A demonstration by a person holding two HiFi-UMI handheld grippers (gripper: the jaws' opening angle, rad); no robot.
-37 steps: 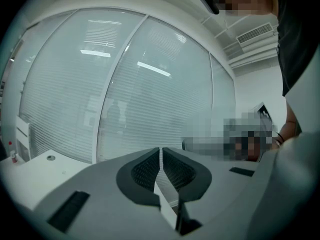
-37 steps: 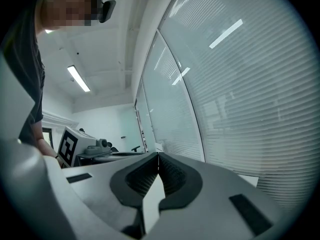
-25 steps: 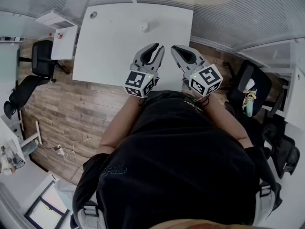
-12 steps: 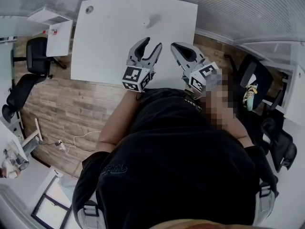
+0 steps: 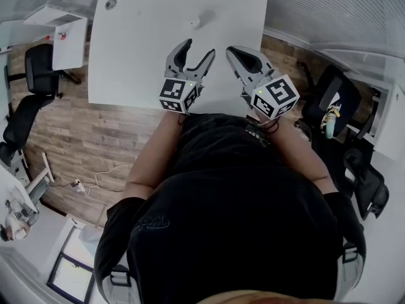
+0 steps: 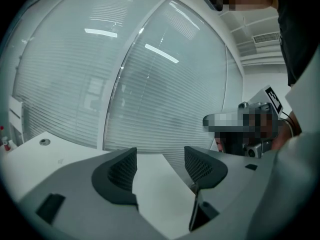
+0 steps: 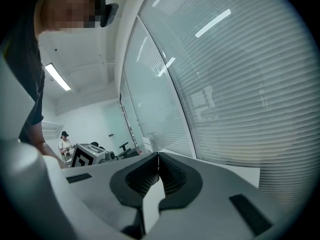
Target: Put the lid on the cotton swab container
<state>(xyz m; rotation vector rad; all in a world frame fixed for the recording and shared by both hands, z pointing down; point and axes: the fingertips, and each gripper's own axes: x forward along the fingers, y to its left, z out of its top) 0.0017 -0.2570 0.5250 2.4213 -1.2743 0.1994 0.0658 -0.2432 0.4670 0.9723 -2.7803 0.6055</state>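
Observation:
A small white round object (image 5: 195, 22) stands on the white table (image 5: 139, 56) toward its far side; it is too small to tell lid from container. My left gripper (image 5: 197, 50) hovers over the table's near half, short of that object. It is open, its jaws have just been opening, and only bare tabletop shows between them in the left gripper view (image 6: 160, 166). My right gripper (image 5: 231, 51) hangs beside it on the right. It is shut with nothing in it, its pads meeting in the right gripper view (image 7: 158, 173).
A round cable hole (image 5: 111, 4) sits in the table's far left corner. Glass walls with blinds (image 6: 150, 84) stand behind the table. Black office chairs are on the left (image 5: 35, 81) and right (image 5: 332, 103), and a white cabinet (image 5: 63, 40) stands at the left.
The left gripper's jaws have spread from nearly shut to wide apart. Both grippers have moved further out over the table. The right gripper stays shut.

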